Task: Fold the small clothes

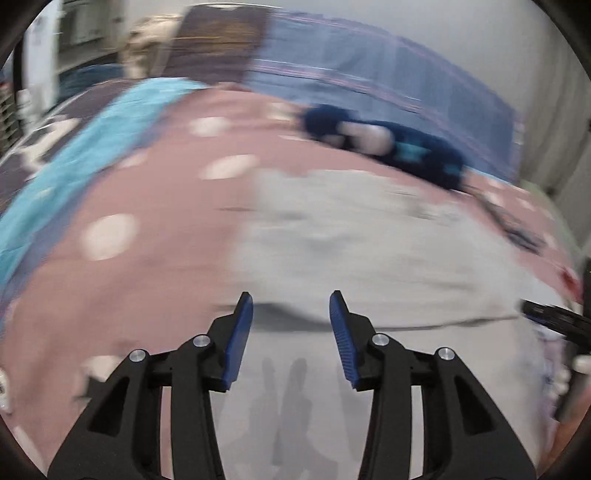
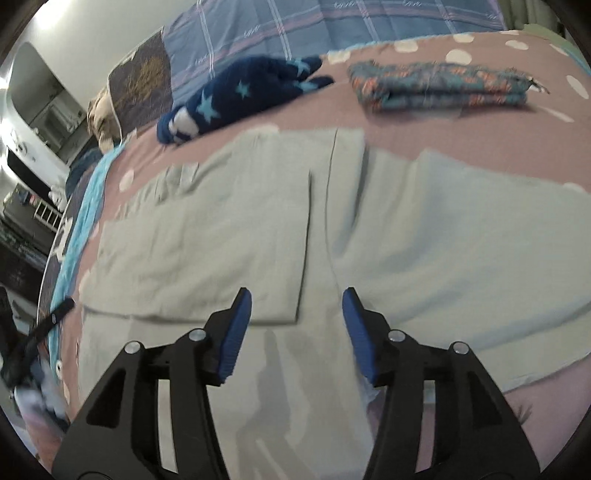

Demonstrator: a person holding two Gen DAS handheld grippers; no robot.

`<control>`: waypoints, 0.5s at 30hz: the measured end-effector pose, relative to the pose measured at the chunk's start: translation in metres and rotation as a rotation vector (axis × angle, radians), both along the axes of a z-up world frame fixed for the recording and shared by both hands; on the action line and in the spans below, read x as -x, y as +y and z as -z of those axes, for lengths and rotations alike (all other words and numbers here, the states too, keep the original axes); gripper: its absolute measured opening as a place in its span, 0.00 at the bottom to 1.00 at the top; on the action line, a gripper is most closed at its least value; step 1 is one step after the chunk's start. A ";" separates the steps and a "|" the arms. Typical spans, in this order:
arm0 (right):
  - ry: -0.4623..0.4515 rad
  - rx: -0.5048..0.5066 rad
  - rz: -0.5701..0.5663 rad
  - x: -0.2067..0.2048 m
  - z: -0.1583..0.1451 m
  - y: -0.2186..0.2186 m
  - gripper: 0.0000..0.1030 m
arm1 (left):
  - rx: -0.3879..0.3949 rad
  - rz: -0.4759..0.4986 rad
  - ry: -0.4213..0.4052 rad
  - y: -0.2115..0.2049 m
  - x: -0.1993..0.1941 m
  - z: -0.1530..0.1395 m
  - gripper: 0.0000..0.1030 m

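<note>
**A:** What are your grippers doing right now?

**B:** My left gripper (image 1: 291, 306) has its blue-padded fingers spread apart with nothing between them. It hangs over the pale grey cotton garment (image 1: 369, 251), with the fingers' shadow falling on the cloth just below. My right gripper (image 2: 297, 304) is spread too and holds nothing, above that same grey garment (image 2: 229, 236).

**A:** Where does the garment lie?

**B:** Flat on the dusty-pink bedspread with white polka dots (image 2: 424, 122). In the right wrist view a squarish folded panel lies over its left part, and a seam runs up the middle.

**A:** What else is near it?

**B:** Beyond the garment's far edge lies a dark navy fleece piece with light blue stars (image 2: 240, 99). To the right of that, also past the garment, sits a folded teal cloth with an orange floral print (image 2: 439, 86). Further back is a blue checked blanket (image 2: 314, 29). Left of the garment, a turquoise strip of fabric (image 1: 92, 140) runs along the bedspread's edge. The left wrist view is motion-blurred.
</note>
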State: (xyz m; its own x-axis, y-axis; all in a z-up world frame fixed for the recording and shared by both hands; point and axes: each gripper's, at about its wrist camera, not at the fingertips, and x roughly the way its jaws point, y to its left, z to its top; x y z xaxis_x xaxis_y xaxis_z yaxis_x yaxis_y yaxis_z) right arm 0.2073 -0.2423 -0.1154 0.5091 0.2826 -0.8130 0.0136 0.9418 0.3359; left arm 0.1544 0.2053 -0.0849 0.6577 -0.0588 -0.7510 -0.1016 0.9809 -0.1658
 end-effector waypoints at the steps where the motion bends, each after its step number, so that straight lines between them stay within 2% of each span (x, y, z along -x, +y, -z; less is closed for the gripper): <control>1: 0.001 0.016 0.002 -0.001 0.002 0.005 0.56 | 0.008 -0.014 0.012 0.010 0.001 0.005 0.43; 3: -0.012 0.046 0.014 -0.001 0.003 0.013 0.56 | 0.066 -0.019 0.043 0.026 -0.002 0.018 0.43; 5: -0.033 0.105 0.016 -0.003 0.002 0.023 0.48 | 0.124 -0.003 0.059 0.032 -0.006 0.029 0.43; 6: -0.049 0.128 -0.012 -0.004 0.001 0.030 0.21 | 0.152 0.005 0.062 0.035 -0.011 0.035 0.43; 7: -0.053 0.123 -0.043 -0.004 0.001 0.034 0.03 | 0.163 0.007 0.058 0.035 -0.012 0.037 0.43; 8: -0.061 0.125 -0.057 -0.003 -0.001 0.039 0.03 | 0.176 0.007 0.046 0.037 -0.016 0.040 0.43; 10: -0.110 0.211 -0.046 0.004 -0.013 0.047 0.02 | 0.184 0.003 0.034 0.038 -0.023 0.044 0.43; 12: -0.092 0.249 -0.011 0.006 -0.019 0.043 0.02 | 0.199 0.004 0.028 0.039 -0.025 0.046 0.40; 14: -0.035 0.264 0.013 0.004 -0.014 0.035 0.02 | 0.205 0.019 0.016 0.037 -0.027 0.048 0.29; 15: 0.003 0.348 0.036 0.002 -0.009 0.033 0.04 | 0.215 0.033 0.008 0.037 -0.025 0.049 0.20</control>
State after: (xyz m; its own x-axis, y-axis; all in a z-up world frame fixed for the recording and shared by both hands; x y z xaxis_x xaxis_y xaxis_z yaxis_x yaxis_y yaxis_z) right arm 0.2057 -0.2095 -0.1064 0.5115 -0.0302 -0.8587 0.0495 0.9988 -0.0056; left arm 0.1793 0.2421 -0.1336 0.6471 -0.2391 -0.7239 -0.0726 0.9259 -0.3707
